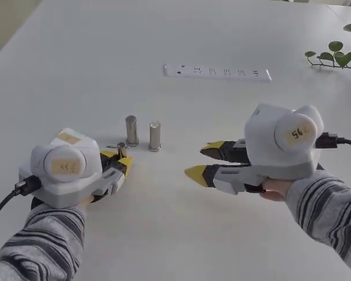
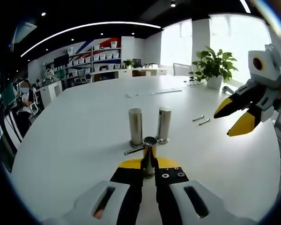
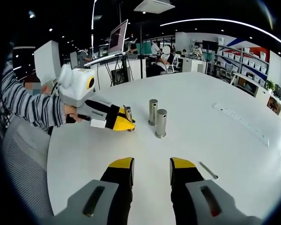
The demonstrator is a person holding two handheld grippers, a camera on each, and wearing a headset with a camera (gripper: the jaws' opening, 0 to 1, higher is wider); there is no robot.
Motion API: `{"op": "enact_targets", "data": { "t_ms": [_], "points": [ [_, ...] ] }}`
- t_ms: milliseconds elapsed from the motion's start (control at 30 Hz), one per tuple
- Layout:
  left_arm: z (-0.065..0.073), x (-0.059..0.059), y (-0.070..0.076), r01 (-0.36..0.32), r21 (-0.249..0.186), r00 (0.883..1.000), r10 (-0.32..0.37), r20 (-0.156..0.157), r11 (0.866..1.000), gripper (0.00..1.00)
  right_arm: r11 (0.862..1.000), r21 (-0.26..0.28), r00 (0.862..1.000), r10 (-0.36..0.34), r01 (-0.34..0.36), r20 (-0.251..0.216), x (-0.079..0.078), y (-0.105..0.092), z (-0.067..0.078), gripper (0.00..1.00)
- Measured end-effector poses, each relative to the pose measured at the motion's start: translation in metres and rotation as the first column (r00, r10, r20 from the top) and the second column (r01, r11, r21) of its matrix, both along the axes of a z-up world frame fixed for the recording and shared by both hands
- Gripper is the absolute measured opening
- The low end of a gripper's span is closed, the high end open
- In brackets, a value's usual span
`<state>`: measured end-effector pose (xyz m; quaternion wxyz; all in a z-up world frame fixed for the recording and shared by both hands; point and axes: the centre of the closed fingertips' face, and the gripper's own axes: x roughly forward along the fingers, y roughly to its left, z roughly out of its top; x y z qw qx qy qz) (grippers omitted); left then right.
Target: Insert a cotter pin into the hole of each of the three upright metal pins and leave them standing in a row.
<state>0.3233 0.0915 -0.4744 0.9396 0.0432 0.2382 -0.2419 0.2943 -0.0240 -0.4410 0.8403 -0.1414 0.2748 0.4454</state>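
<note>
The left hand-held gripper (image 2: 150,165) is clamping its jaws together on the lower part of one metal pin (image 2: 150,149) and holding it upright on or just above the tabletop (image 1: 164,222). A thin rod (image 2: 132,151), apparently a cotter pin, is projecting sideways from this pin, so the first insertion is judged to be done or nearly done. The right hand-held gripper (image 3: 152,164) is hovering with its jaws apart and is carrying nothing. Just beyond the held pin, the two other metal pins (image 2: 136,125) (image 2: 164,123) are standing upright side by side; no cotter pin is showing in either. Farther off toward the right hand-held gripper, two loose cotter pins (image 2: 199,118) (image 2: 205,122) are lying flat on the tabletop. At the far side, a power strip (image 1: 216,72) and a plant (image 1: 339,57) are sitting clear of the work. The next move is calling for the held pin to be stood in line with the other two, and for the right hand-held gripper to be lowered over one loose cotter pin and closed on it.
</note>
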Motion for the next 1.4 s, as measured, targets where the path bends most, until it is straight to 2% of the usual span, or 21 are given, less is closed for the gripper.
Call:
{"op": "enact_targets", "data": {
  "t_ms": [333, 500, 633, 833, 1000, 1133, 1200, 1400],
  "points": [
    [0.001, 0.0, 0.0, -0.008, -0.002, 1.0, 0.008, 0.008, 1.0, 0.06, 1.0, 0.002, 1.0, -0.009, 0.009, 0.005, 0.005, 0.0, 0.005, 0.27],
    [-0.002, -0.001, 0.001, -0.013, -0.005, 1.0, 0.013, -0.009, 1.0, 0.06, 1.0, 0.006, 1.0, -0.017, 0.017, -0.002, 0.004, 0.0, 0.004, 0.27],
    [-0.001, -0.002, 0.003, -0.024, -0.004, 1.0, 0.024, -0.008, 1.0, 0.14, 1.0, 0.017, 1.0, -0.025, 0.025, -0.008, 0.005, 0.0, 0.004, 0.28],
    [0.001, -0.006, 0.006, -0.041, -0.025, 0.999, 0.04, -0.018, 0.999, 0.23, 0.999, 0.032, 0.999, -0.033, 0.033, -0.007, 0.008, 0.003, 0.007, 0.28],
    [0.005, -0.01, 0.011, -0.054, -0.069, 0.998, 0.052, -0.026, 0.996, 0.37, 0.997, 0.071, 0.999, -0.043, 0.043, 0.001, 0.016, 0.011, 0.013, 0.3],
    [0.013, -0.018, 0.008, -0.022, -0.078, 1.0, 0.022, -0.008, 0.997, 0.48, 0.992, 0.117, 0.998, -0.055, 0.053, 0.007, 0.026, 0.021, 0.017, 0.29],
    [0.015, -0.022, 0.008, -0.007, -0.073, 1.0, 0.007, -0.004, 0.997, 0.53, 0.991, 0.123, 0.998, -0.056, 0.054, 0.007, 0.029, 0.026, 0.017, 0.29],
    [0.03, -0.031, 0.008, 0.009, -0.101, 1.0, -0.007, 0.021, 0.995, 0.62, 0.986, 0.157, 0.998, -0.061, 0.058, 0.01, 0.046, 0.044, 0.011, 0.29]
  ]
}}
